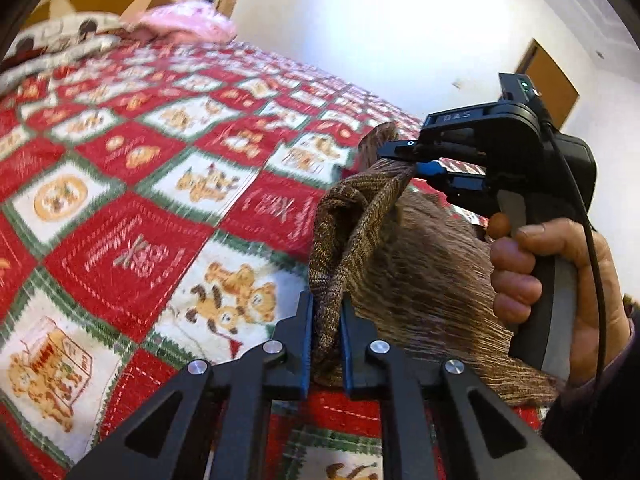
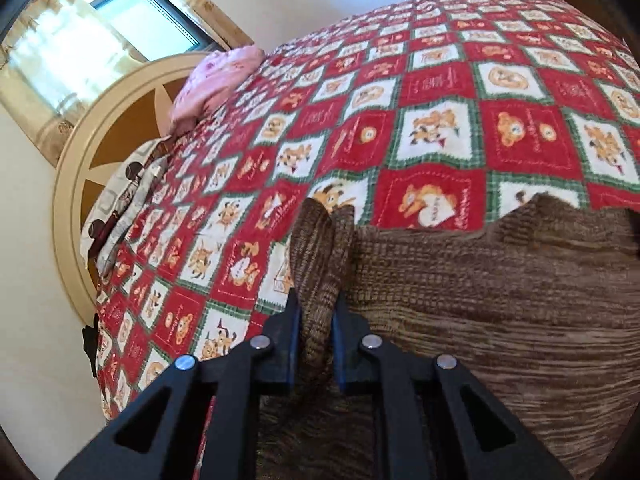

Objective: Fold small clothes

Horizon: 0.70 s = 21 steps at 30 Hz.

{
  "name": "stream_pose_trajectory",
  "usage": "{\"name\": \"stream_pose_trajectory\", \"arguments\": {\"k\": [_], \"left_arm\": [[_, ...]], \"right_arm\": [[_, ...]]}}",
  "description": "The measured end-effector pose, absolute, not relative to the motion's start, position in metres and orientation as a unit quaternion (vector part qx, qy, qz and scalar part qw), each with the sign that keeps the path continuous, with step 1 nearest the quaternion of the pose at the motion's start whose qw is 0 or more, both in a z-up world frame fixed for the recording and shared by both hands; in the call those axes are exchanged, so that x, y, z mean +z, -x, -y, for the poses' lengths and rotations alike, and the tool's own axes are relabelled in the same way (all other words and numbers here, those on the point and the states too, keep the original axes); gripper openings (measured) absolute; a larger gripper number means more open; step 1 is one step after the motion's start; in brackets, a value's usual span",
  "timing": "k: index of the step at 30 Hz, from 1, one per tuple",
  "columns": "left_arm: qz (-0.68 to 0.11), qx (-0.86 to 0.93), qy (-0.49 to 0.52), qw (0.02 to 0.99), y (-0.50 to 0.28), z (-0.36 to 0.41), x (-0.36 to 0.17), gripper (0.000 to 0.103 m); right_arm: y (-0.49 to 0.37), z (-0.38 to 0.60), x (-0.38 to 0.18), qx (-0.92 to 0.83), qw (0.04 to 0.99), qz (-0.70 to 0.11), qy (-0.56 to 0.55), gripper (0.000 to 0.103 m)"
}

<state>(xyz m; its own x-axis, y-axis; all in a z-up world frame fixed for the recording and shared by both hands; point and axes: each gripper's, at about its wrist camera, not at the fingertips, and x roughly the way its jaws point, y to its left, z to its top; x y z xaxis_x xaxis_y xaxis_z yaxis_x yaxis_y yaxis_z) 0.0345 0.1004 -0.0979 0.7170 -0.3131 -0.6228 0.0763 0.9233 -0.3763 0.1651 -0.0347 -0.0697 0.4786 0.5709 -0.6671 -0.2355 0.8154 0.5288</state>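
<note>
My right gripper (image 1: 404, 160) reads "DAS" on its black top; the stitched words on my quilt (image 1: 132, 184) are too blurred to read

The bed (image 2: 440, 100) is the landmark. A quilt (image 1: 140, 200) lies spread over its top. A knit garment (image 2: 500, 300) hangs above the bed's near part, held at one edge by the left gripper (image 1: 326, 336) and at another by the right gripper (image 1: 400, 160), whose handle sits in a hand (image 1: 560, 276). A pillow (image 2: 216, 80) lies at the bed's far end, against the headboard (image 2: 104, 128). A window (image 2: 132, 8) stands beyond the headboard.
</note>
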Motion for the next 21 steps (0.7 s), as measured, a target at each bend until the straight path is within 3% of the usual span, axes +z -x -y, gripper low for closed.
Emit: {"name": "stream_pose_trajectory", "arguments": {"k": [21], "left_arm": [[-0.294, -0.246, 0.040, 0.923, 0.000, 0.001, -0.044, 0.006]], "right_arm": [[-0.145, 0.123, -0.039, 0.206, 0.868, -0.413, -0.182, 0.016]]}}
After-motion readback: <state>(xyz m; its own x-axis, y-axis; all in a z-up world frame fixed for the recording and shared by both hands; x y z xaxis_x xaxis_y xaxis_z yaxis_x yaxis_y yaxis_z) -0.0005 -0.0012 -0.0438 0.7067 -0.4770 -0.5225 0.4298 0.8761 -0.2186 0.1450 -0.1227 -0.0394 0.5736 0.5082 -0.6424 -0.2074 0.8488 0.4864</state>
